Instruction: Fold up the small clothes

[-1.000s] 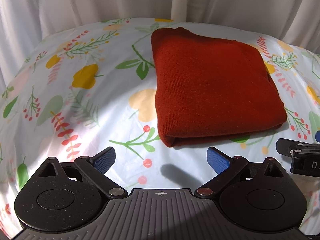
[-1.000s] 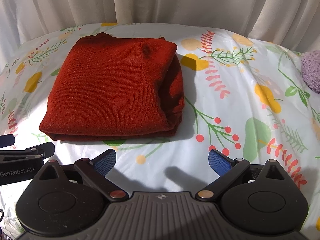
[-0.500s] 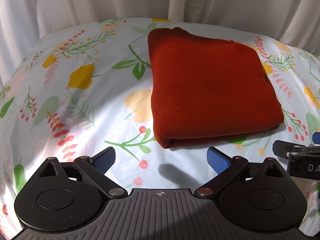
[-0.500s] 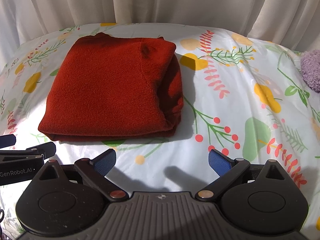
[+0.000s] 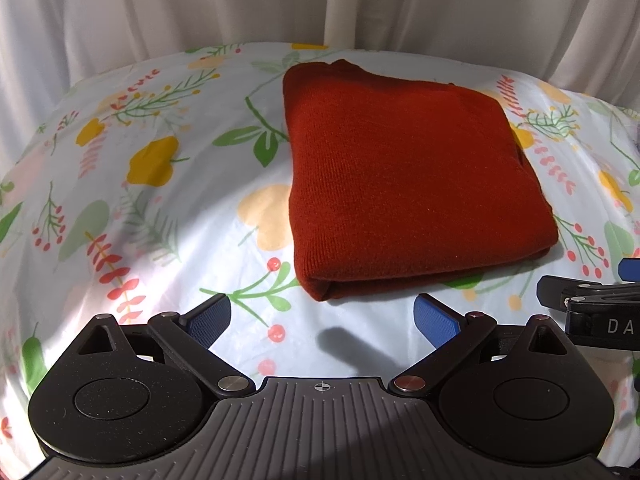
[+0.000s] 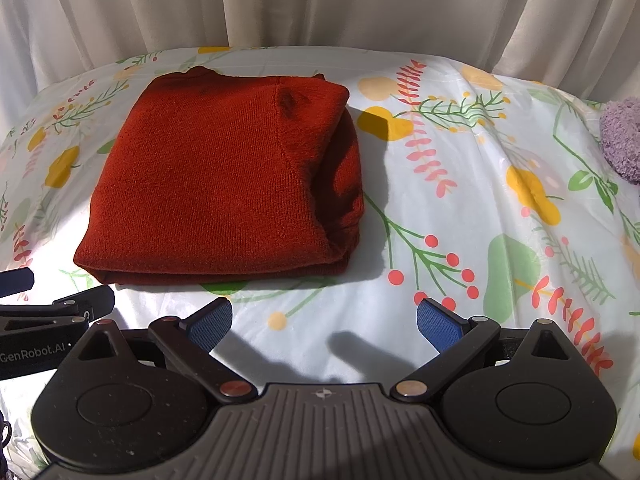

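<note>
A rust-red knit garment (image 5: 404, 176) lies folded into a thick rectangle on the floral cloth; it also shows in the right wrist view (image 6: 224, 184). My left gripper (image 5: 322, 318) is open and empty, just in front of the garment's near left corner. My right gripper (image 6: 324, 322) is open and empty, in front of the garment's near right corner. Neither touches the garment. The right gripper's body shows at the right edge of the left wrist view (image 5: 592, 312), and the left gripper's body at the left edge of the right wrist view (image 6: 48, 316).
The white floral cloth (image 5: 132, 208) covers the whole surface. White curtains (image 6: 320, 4) hang behind it. A fuzzy lilac item (image 6: 622, 140) lies at the far right edge.
Both grippers have drawn back slightly from the garment and stay open. The folded garment has not moved.
</note>
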Available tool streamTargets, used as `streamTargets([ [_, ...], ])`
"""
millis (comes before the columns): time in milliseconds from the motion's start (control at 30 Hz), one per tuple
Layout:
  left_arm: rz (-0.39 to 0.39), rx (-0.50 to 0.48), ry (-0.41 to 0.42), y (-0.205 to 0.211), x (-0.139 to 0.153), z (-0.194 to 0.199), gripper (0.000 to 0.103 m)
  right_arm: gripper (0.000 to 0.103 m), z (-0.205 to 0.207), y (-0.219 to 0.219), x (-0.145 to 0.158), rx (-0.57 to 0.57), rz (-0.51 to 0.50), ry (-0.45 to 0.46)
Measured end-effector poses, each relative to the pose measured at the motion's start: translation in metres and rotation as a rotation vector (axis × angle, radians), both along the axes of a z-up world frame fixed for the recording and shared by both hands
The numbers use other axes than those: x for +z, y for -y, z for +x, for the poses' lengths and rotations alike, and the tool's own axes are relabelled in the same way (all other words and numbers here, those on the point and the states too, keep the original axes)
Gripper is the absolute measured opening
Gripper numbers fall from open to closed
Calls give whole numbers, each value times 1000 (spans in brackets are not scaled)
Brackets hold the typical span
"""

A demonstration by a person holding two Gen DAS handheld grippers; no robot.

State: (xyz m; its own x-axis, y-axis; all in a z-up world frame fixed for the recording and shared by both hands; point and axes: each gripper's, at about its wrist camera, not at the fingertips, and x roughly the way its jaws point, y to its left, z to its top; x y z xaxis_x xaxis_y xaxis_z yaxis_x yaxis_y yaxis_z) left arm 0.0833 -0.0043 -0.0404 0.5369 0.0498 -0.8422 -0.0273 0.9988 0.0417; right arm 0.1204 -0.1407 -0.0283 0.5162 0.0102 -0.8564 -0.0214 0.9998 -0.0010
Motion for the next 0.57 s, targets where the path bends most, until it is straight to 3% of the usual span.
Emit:
streamTargets([
  [567, 22, -8, -24, 5, -2, 0, 101, 99, 0, -2, 3, 0, -18, 11],
])
